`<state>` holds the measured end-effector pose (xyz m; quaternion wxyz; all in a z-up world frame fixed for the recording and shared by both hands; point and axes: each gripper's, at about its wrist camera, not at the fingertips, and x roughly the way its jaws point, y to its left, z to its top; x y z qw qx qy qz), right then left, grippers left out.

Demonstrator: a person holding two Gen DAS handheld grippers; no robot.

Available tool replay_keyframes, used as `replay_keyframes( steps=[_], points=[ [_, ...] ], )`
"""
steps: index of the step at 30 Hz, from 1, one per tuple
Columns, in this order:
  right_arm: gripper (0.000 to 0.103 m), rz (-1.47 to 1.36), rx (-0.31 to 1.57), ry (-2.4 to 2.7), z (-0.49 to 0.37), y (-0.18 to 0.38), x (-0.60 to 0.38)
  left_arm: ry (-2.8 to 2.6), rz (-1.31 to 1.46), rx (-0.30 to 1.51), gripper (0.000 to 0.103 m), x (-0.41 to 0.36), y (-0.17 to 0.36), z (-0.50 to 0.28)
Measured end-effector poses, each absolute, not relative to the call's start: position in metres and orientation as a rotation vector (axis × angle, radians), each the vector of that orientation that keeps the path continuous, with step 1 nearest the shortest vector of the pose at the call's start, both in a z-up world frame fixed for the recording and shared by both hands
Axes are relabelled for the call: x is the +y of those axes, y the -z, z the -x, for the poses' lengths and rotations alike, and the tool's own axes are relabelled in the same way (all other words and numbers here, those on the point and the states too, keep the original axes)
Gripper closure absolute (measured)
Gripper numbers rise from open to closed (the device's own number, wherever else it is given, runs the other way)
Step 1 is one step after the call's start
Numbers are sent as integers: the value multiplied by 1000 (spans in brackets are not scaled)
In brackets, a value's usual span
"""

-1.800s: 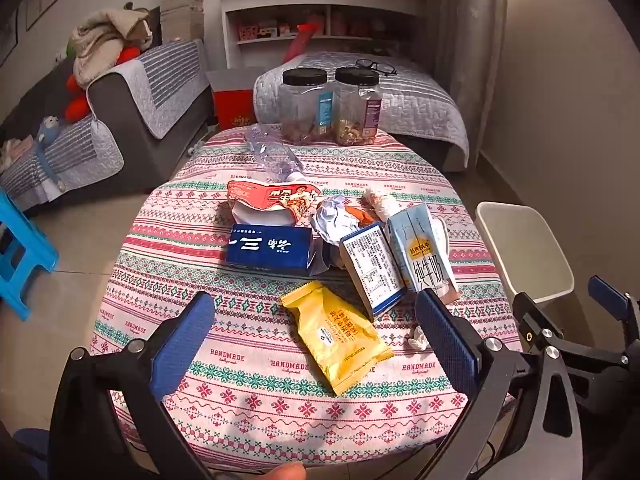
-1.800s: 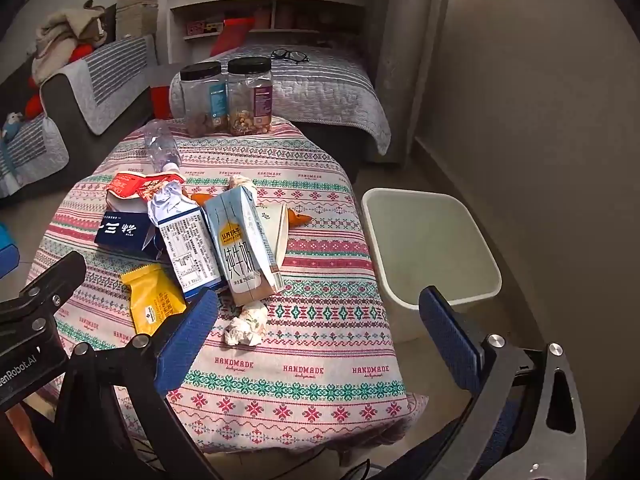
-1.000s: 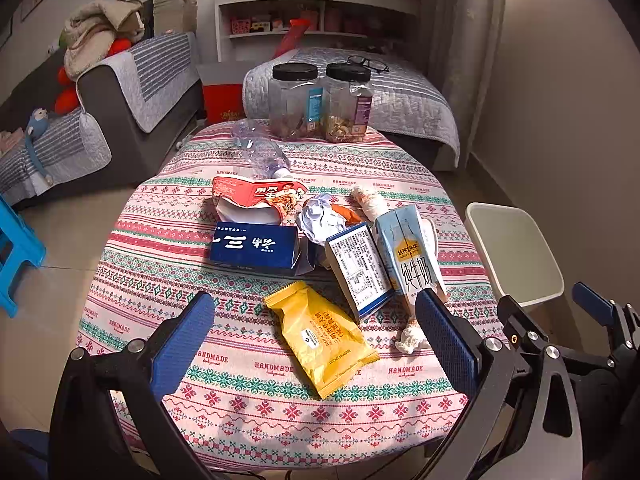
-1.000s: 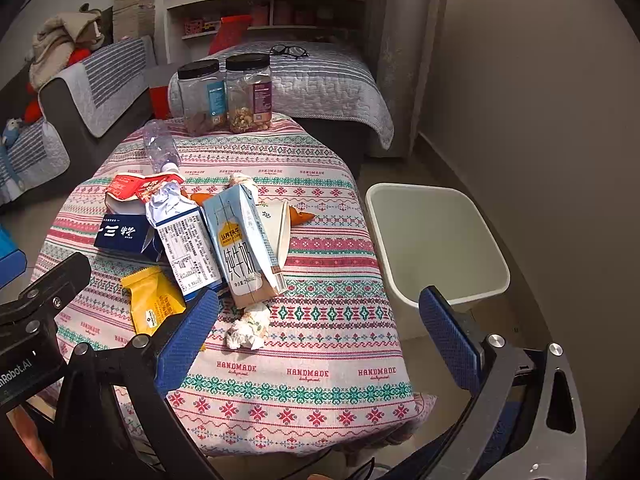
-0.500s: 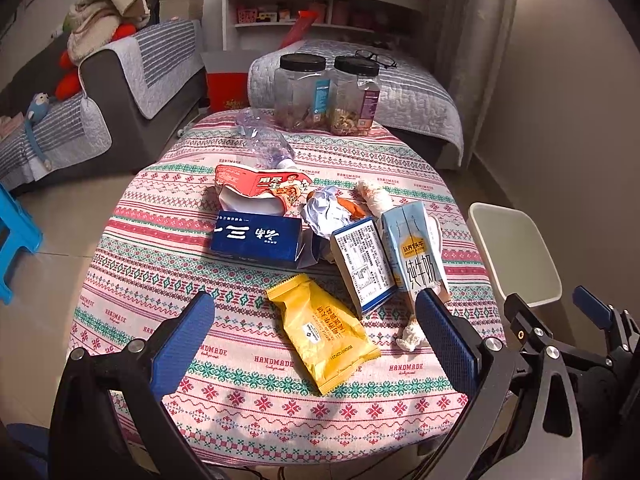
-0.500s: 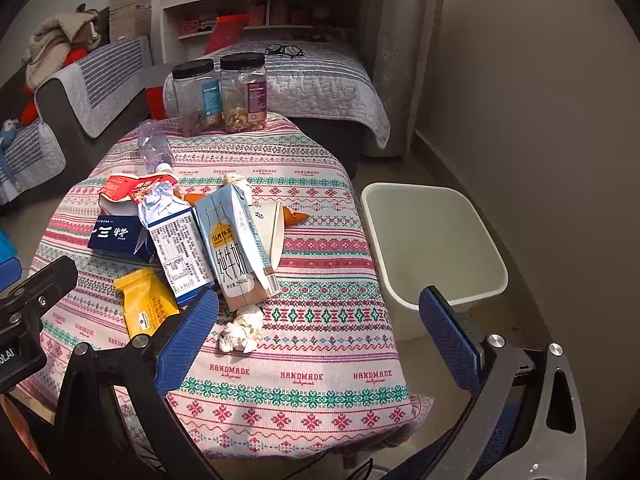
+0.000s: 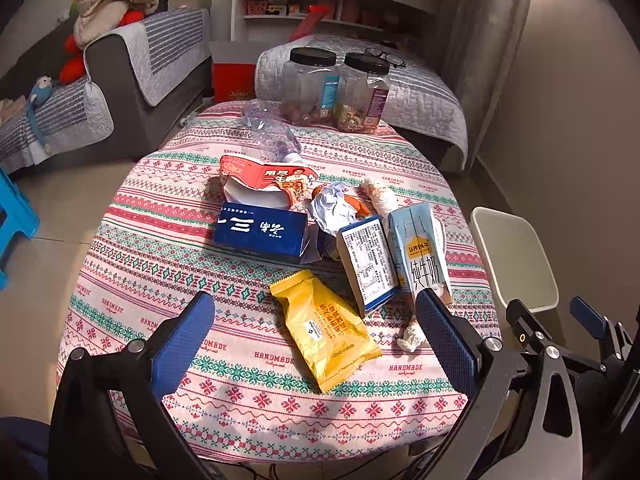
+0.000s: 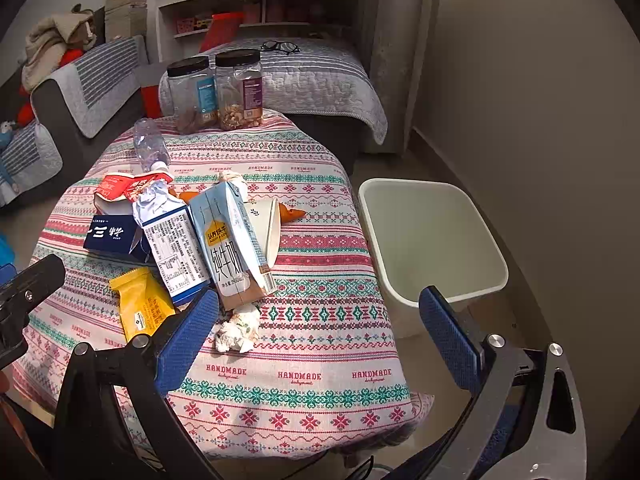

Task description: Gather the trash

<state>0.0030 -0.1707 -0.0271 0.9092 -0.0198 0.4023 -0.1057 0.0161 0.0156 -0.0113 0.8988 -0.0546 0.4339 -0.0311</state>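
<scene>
Both grippers spread wide, empty, above the littered table

Left gripper (image 7: 314,328) over yellow snack packet (image 7: 324,326); right gripper (image 8: 318,314) near crumpled tissue (image 8: 238,328); milk cartons (image 8: 232,240) at 11 o'clock, white bin (image 8: 432,240) at 2

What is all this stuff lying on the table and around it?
Milk carton: 1, light blue, lying mid-table.
Second carton: 1, white and blue, beside it.
Snack packet: 1, yellow, near table edge.
Box: 1, dark blue, mid-table.
Noodle cup: 1, red and white, tipped over behind the box.
Crumpled tissue: 1, white, near edge.
Paper cup: 1, white, on its side.
Plastic bottle: 1, clear, lying down.
Jars: 2, clear, black lids, far edge.
Bin: 1, white, on the floor beside the table.
Left gripper: open.
Right gripper: open.
</scene>
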Motion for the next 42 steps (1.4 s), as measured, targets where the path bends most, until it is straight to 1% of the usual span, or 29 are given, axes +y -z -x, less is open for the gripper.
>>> replay_keyframes(
  steps=[31, 36, 42],
  points=[
    [7, 14, 840, 192, -1, 23, -176, 64, 115, 931, 6, 14, 21, -18],
    [7, 25, 908, 200, -8, 39, -178, 25, 178, 966, 6, 27, 32, -23],
    [7, -14, 1014, 174, -17, 64, -181, -13, 324, 1091, 6, 51, 68, -34]
  ],
)
